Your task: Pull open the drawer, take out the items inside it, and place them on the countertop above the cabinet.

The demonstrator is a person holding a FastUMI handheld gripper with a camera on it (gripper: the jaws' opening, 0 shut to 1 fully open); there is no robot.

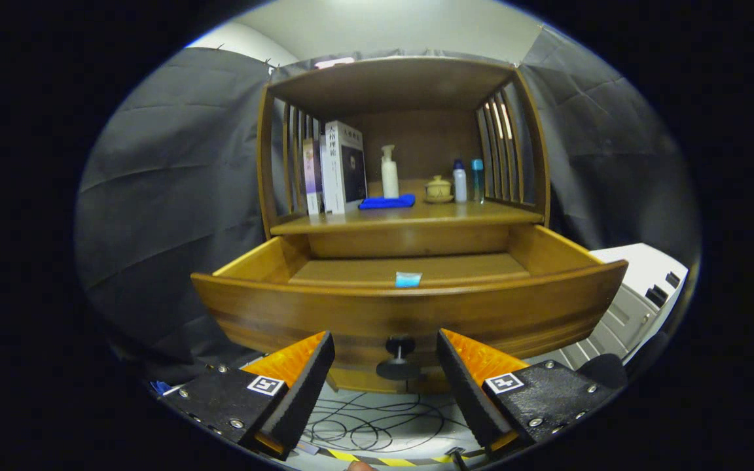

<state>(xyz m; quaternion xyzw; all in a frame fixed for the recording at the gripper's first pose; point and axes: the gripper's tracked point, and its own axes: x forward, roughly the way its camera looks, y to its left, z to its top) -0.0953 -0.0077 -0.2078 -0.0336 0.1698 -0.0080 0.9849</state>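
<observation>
Tool: the tool [385,366] stands wide apart and holds nothing; the knob [398,356] sits in the gap between its fingers, touched by neither.
Drawer: the drawer [410,313] is pulled well out of the cabinet, its curved front just ahead of the fingers.
Item inside: a small pale blue packet [408,279] lies on the drawer floor, close behind the front edge and near its middle; the front board hides its lower part, so I cannot tell its full shape.
Worktop: the worktop [410,214] above the drawer already carries books [341,167] at the left edge, a blue cloth [387,201], a pump bottle [389,172], a small lidded jar [438,189] and two little bottles [467,180] toward the right.
Step in hand: opening looks finished; taking out appears not yet begun.
Next move: lift the tool over the drawer front, come down on the packet, and pinch it gently since it looks thin and flat.
Landing spot: the bare front edge of the worktop looks best.
</observation>
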